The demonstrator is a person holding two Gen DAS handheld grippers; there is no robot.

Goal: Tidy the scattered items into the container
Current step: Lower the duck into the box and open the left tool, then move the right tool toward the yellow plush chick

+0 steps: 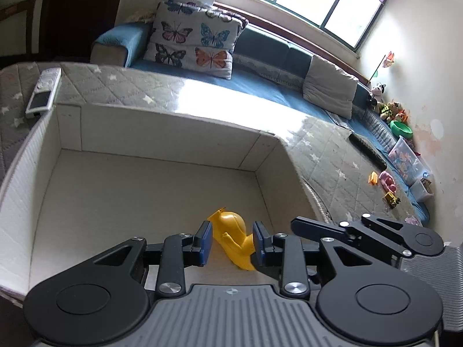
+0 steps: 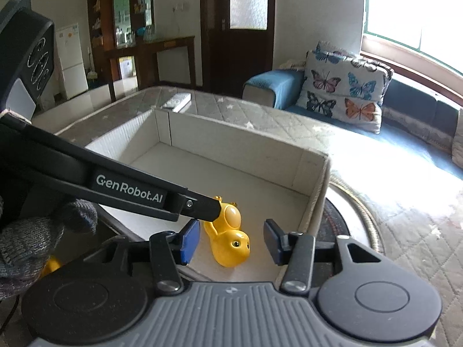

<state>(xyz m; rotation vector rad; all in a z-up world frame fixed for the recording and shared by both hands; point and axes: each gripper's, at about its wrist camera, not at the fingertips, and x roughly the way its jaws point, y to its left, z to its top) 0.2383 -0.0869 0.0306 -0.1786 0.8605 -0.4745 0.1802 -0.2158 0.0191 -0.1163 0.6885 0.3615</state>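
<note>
A yellow toy snail [image 1: 231, 238] lies low in the white cardboard box [image 1: 173, 128], near its front wall. My left gripper [image 1: 233, 227] reaches into the box, and its blue pads [image 1: 206, 243] lie against both sides of the snail. In the right wrist view the snail [image 2: 228, 245] sits on the box [image 2: 231, 140] floor, with one left finger [image 2: 212, 206] on its shell. My right gripper [image 2: 231, 225] hovers just above and around it, open, with a gap on each side. A gloved hand [image 2: 34, 240] holds the left tool.
A white remote [image 1: 43, 92] lies on the quilted table behind the box. To the right on the table are a black remote [image 1: 367, 150], a pink toy [image 1: 387, 180] and a small yellow truck [image 1: 392, 199]. A blue sofa with a butterfly cushion [image 1: 196, 40] stands beyond.
</note>
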